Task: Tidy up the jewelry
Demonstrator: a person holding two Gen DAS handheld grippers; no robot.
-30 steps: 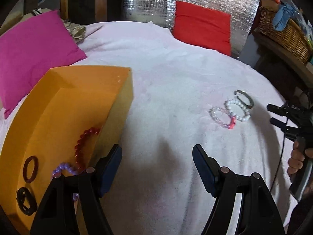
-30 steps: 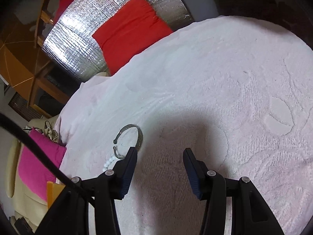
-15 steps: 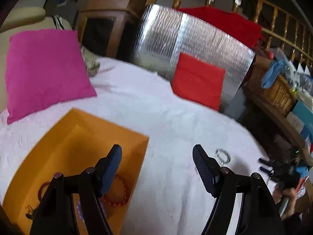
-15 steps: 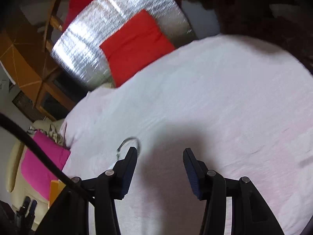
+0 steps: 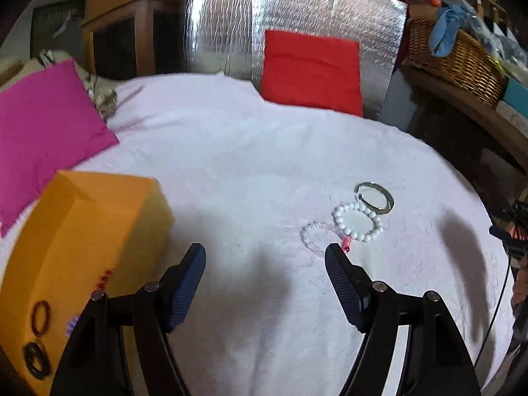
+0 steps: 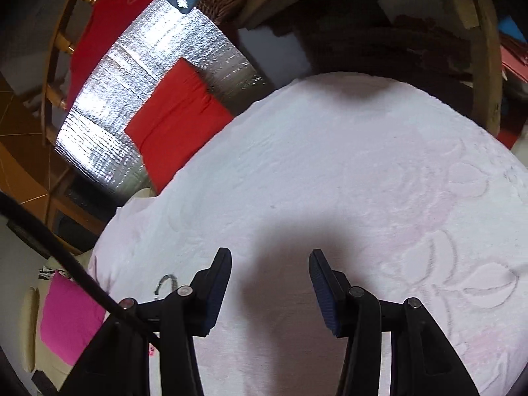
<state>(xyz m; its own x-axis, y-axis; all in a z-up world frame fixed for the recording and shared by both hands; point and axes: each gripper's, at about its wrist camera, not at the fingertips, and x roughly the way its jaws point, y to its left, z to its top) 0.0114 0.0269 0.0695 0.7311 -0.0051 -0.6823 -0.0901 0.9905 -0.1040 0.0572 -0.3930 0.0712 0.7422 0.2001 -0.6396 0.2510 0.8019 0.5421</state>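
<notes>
Hovering over the white bedspread [image 5: 250,165], the left gripper [image 5: 265,260] had its jaws spread wide with nothing between them. Just beyond the tip of its right finger lay three pieces of jewelry in a row: a clear pink bead bracelet [image 5: 316,236] nearest the fingertip, a white pearl bracelet [image 5: 358,222] touching it on the far side, and a silver bangle [image 5: 374,197] farthest out, overlapping the pearl one. To the outside of the left finger sat an orange box [image 5: 82,231], open at the top; inside it, near the base of that finger, were a brown ring-shaped bracelet [image 5: 41,316], a dark bracelet [image 5: 36,359] and a glimpse of red beads [image 5: 104,279], too blurred to make out further.

The right gripper [image 6: 270,264] was likewise held well open and empty, above the same bedspread [image 6: 330,171]. Only a curved part of the silver bangle [image 6: 165,282] showed, just outside its left finger. Ahead of both pairs of fingers, at the far edge of the bed, a red cushion [image 5: 312,72] leaned against a silver foil panel [image 5: 231,26], and a pink cushion [image 5: 43,125] lay beyond the box.
</notes>
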